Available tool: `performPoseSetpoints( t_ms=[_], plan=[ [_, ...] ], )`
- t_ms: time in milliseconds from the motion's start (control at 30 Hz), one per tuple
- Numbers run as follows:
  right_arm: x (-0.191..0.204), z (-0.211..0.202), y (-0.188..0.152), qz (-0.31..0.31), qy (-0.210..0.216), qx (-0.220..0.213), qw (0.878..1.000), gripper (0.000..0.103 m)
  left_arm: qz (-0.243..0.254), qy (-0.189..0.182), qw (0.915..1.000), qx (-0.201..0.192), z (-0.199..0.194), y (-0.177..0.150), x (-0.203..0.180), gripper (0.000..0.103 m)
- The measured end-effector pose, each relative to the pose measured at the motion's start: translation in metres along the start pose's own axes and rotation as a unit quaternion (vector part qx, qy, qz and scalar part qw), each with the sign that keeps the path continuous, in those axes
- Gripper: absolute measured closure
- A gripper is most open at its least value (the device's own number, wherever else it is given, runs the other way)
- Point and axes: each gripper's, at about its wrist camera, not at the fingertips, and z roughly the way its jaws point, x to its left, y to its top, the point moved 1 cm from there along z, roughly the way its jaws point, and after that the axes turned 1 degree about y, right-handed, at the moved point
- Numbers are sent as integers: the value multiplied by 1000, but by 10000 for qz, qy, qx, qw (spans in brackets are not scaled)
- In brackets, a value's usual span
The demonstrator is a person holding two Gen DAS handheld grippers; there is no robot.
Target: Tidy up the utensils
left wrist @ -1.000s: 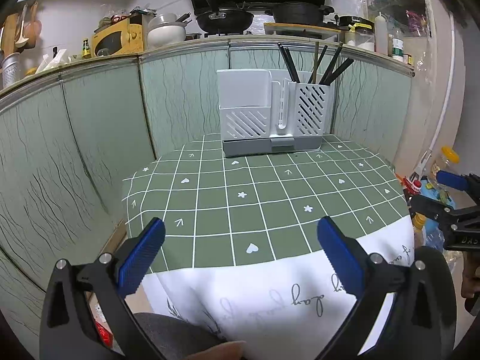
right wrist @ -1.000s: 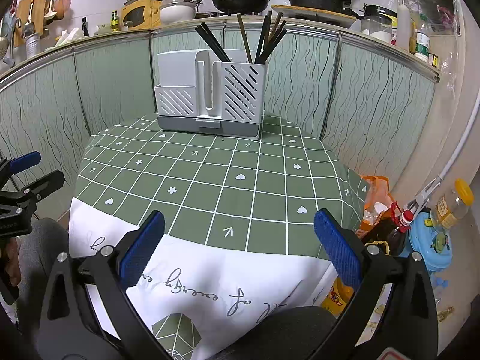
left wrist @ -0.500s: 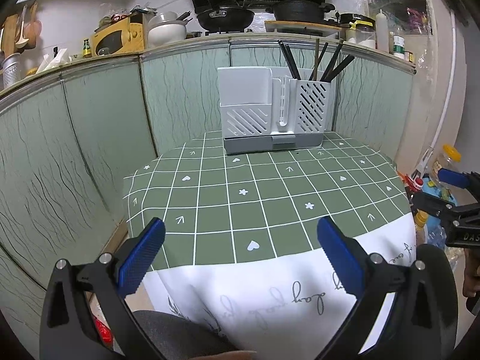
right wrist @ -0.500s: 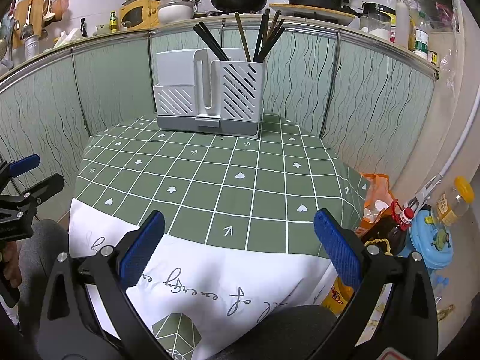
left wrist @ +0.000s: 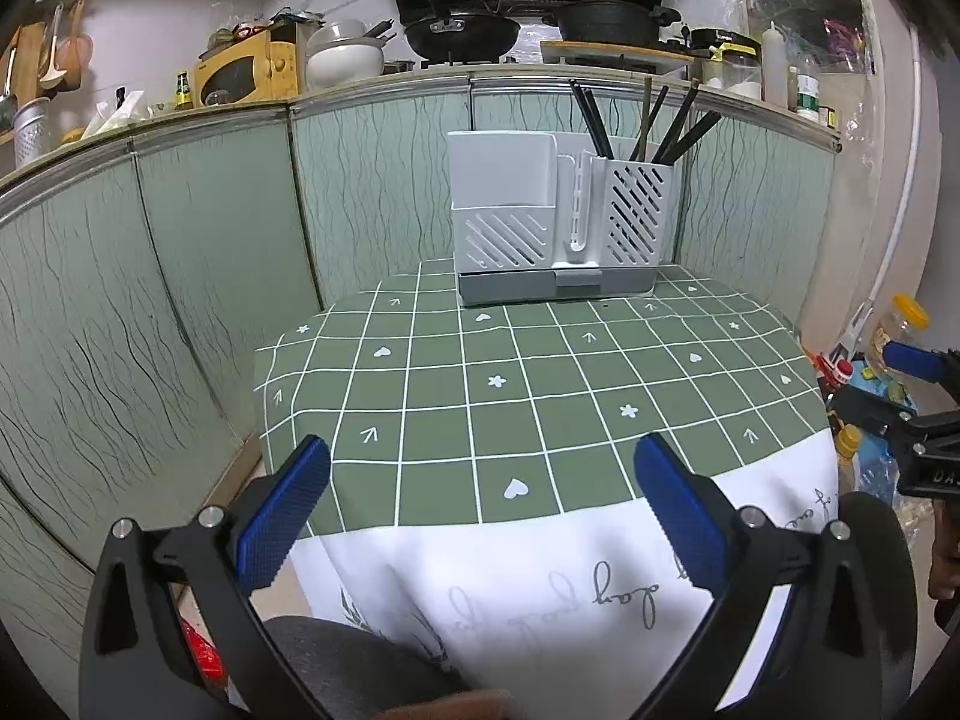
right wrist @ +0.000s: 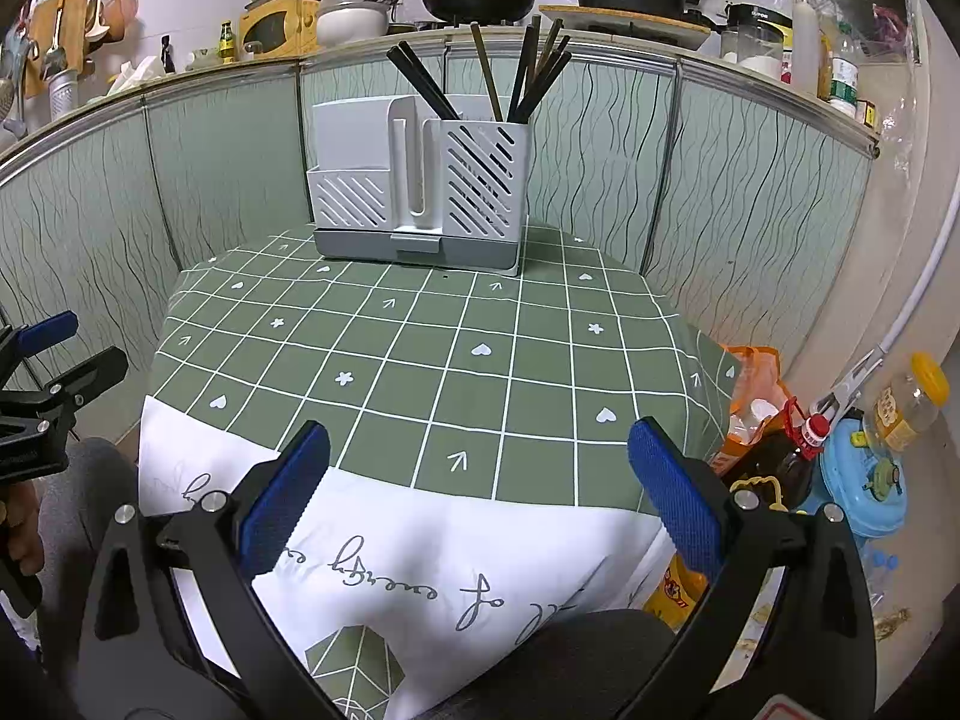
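Left gripper [left wrist: 480, 510] wide open, nothing between its blue pads [left wrist: 282, 516], held at the near edge of the table [left wrist: 540, 384], well apart from the rack [left wrist: 558, 222]. Right gripper [right wrist: 477, 498] also wide open and empty, same near edge, over the white hem of the cloth [right wrist: 420, 558]. Rack stands upright at the far edge of the table, against the green panel wall [left wrist: 198, 276]. Chopsticks [right wrist: 516, 72] stand tilted in the rack's right slotted compartment; left compartment looks empty from here. Nothing else lies on the table in front of the rack. Bottles [right wrist: 780, 456] sit on the floor, right of the table.
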Motion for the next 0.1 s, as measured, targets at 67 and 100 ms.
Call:
performPoseSetpoints(
  t_ms=[67,100],
  plan=[
    [0,0,0,10,-2,9,10000,8,12,-20,10000,-17,-1,1,0,4],
    [-1,0,0,10,-7,10,10000,8,21,-16,10000,-30,-1,1,-1,4]
  ],
)
